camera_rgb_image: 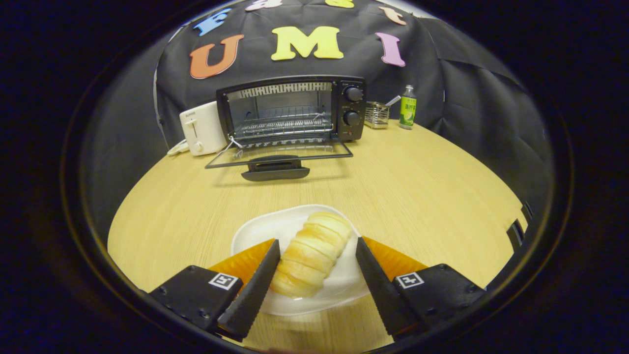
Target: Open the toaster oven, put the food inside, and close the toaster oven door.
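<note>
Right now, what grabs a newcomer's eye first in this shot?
The bread roll on the white plate, lying between the open tongs, whose fingers flank it; whether either touches it is unclear. Beyond, across bare table, the toaster oven stands with its door dropped flat and the rack exposed, a white toaster beside it.

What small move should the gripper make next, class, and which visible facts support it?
Probably close the fingers on the bread roll. The gripper is open, its fingers either side of the roll on the white plate, one near touching, the other apart. The toaster oven beyond already has its door down.
</note>
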Available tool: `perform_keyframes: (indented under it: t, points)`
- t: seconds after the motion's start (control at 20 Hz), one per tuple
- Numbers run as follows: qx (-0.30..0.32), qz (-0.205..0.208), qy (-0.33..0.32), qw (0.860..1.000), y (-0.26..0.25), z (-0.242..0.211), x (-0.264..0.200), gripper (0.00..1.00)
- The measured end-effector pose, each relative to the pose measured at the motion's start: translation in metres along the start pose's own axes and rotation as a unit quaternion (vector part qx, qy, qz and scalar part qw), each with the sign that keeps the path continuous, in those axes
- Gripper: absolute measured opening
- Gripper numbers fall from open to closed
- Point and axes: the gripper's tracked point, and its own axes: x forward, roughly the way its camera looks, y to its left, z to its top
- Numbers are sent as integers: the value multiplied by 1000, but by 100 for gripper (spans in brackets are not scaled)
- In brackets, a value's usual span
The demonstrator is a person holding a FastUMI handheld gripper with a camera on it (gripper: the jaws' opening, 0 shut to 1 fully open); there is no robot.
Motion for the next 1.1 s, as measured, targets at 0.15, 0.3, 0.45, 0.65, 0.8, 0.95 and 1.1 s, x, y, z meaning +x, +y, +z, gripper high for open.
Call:
perform_keyframes:
  t: [0.15, 0.3, 0.45, 0.65, 0.8, 0.95, 1.1]
  points:
    - [-14, -2, -10, 1000, 5, -1, 0, 94]
    - [-22, -2, -22, 1000, 6, -2, 0, 82]
    - [-37, -9, -39, 999, 5, 0, -5, 70]
    - [-60, -19, -68, 996, 4, 13, -12, 61]
    - [-74, -21, -106, 991, 8, 34, -25, 60]
    - [-70, -8, -133, 989, 17, 56, -35, 59]
    - [-63, 2, -167, 984, 24, 88, -39, 59]
